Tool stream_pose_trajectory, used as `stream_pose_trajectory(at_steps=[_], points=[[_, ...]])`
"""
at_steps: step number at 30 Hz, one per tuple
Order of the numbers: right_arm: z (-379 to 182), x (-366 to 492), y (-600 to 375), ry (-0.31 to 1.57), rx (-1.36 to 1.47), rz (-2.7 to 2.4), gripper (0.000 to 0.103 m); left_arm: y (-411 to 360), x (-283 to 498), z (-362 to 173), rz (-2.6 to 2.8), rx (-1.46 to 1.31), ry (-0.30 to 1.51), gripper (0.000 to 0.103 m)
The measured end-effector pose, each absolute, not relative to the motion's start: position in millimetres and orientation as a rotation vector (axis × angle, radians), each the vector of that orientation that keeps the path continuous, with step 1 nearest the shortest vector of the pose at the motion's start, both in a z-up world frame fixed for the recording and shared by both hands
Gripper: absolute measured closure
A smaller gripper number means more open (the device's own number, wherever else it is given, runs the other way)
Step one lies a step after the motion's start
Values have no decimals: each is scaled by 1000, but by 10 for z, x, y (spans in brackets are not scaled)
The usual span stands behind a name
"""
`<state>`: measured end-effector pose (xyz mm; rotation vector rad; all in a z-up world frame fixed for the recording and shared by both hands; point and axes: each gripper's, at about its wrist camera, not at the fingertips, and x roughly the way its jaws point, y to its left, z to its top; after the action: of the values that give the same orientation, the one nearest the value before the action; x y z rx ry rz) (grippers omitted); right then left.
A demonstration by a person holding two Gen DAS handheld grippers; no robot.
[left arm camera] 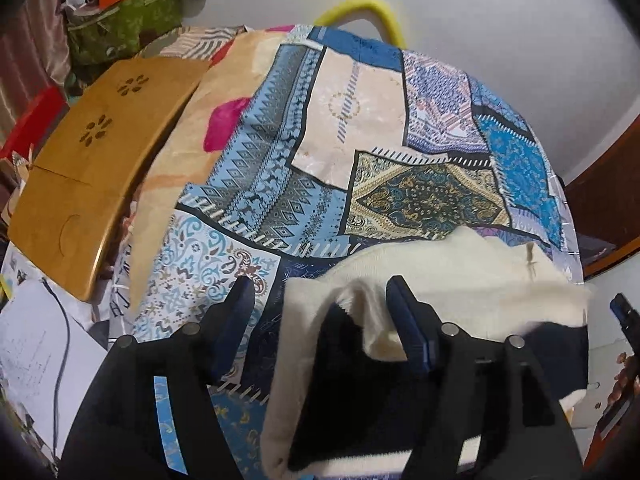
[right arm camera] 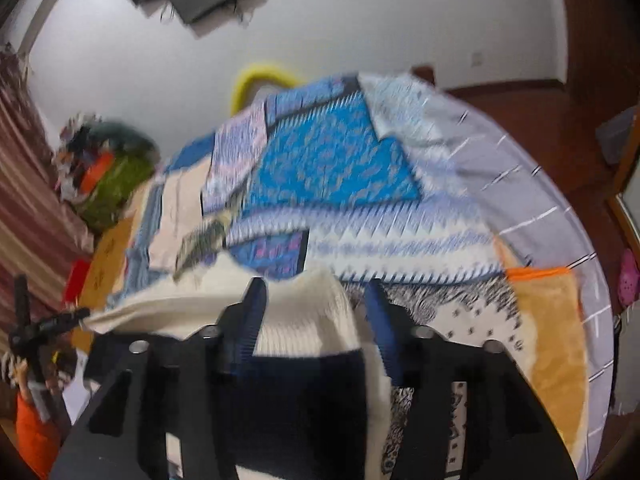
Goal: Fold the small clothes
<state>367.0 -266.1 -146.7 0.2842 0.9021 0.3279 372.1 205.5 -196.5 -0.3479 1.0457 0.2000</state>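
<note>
A small cream knit garment with a dark navy part (left arm camera: 460, 276) lies on the patterned bedspread (left arm camera: 280, 168) at the near edge. My left gripper (left arm camera: 320, 292) is open, its jaws wide apart, with the garment's left edge lying between them. The other gripper's finger (left arm camera: 624, 312) shows at the right edge of the left wrist view. In the blurred right wrist view, my right gripper (right arm camera: 316, 296) is open over the garment's cream ribbed part (right arm camera: 304, 312), with cloth between the jaws. The garment's dark part (right arm camera: 296, 392) sits under the gripper body.
A wooden lap tray (left arm camera: 92, 160) rests on the bed's left side. Papers and a cable (left arm camera: 44, 344) lie at the lower left. A green bag with clutter (left arm camera: 120, 20) stands at the back left. A yellow curved tube (left arm camera: 372, 8) is behind the bed. A dark wooden floor (right arm camera: 560, 128) lies to the right.
</note>
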Motion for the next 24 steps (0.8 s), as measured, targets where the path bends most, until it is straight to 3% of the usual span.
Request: stream_pose_trajectory(at_steps=[8, 13, 24], points=[[-1242, 3492, -2609, 877, 172, 321, 53, 2031, 3522, -1688, 204, -310, 1002, 35], [-1190, 3332, -2480, 848, 99, 329, 47, 1978, 3316, -1641, 204, -296, 988, 35], [-1177, 2943, -1877, 771, -63, 385, 24, 1855, 2819, -1786, 214, -271, 991, 27]])
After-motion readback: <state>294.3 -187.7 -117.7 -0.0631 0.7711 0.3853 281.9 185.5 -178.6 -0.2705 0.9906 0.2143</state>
